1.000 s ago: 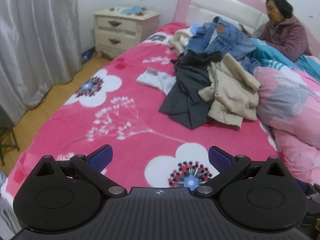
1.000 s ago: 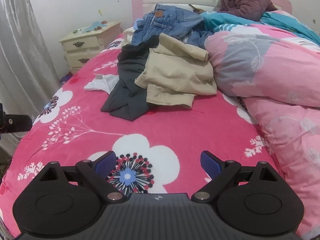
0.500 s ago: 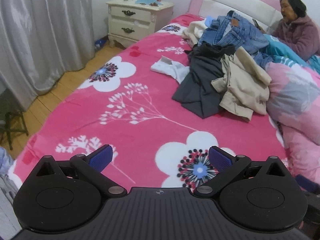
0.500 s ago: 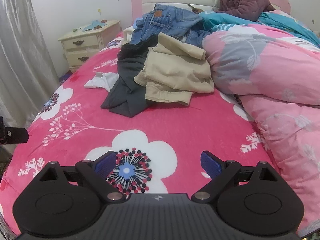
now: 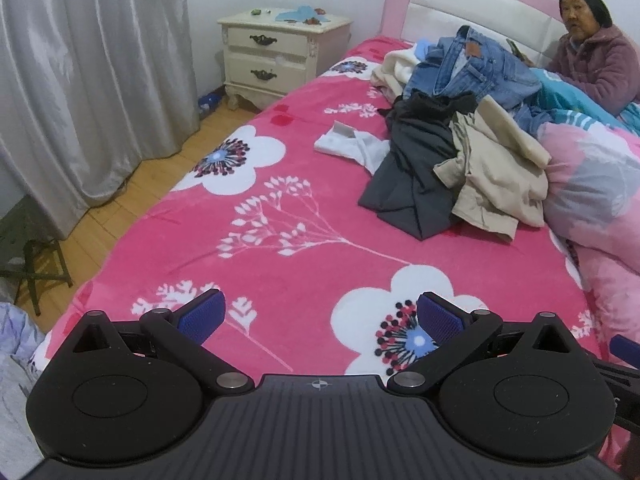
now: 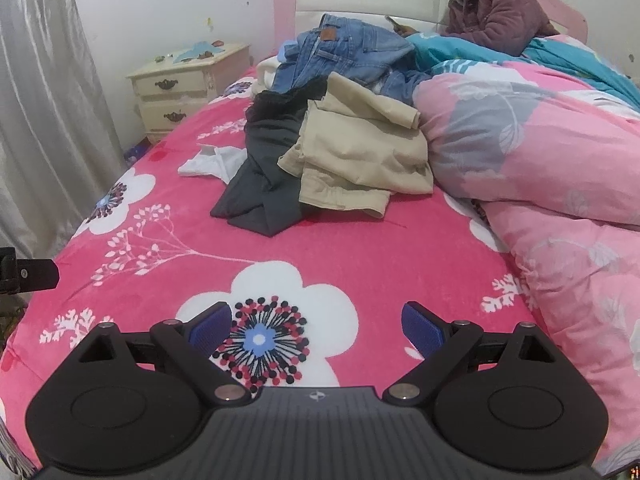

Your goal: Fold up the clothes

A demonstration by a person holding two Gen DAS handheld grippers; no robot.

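Both grippers hover with jaws spread wide and empty above the pink flowered bed cover [image 6: 360,248], the clothes pile well ahead.

The heap lies beyond both sets of jaws: crumpled beige cotton trousers [image 6: 360,160] over a dark grey garment [image 6: 260,184], with blue denim jeans [image 6: 352,52] farther back. From the left gripper [image 5: 320,316] it sits ahead and to the right; from the right gripper [image 6: 316,322] almost straight ahead, so I judge the right nearer. Nothing is touched.
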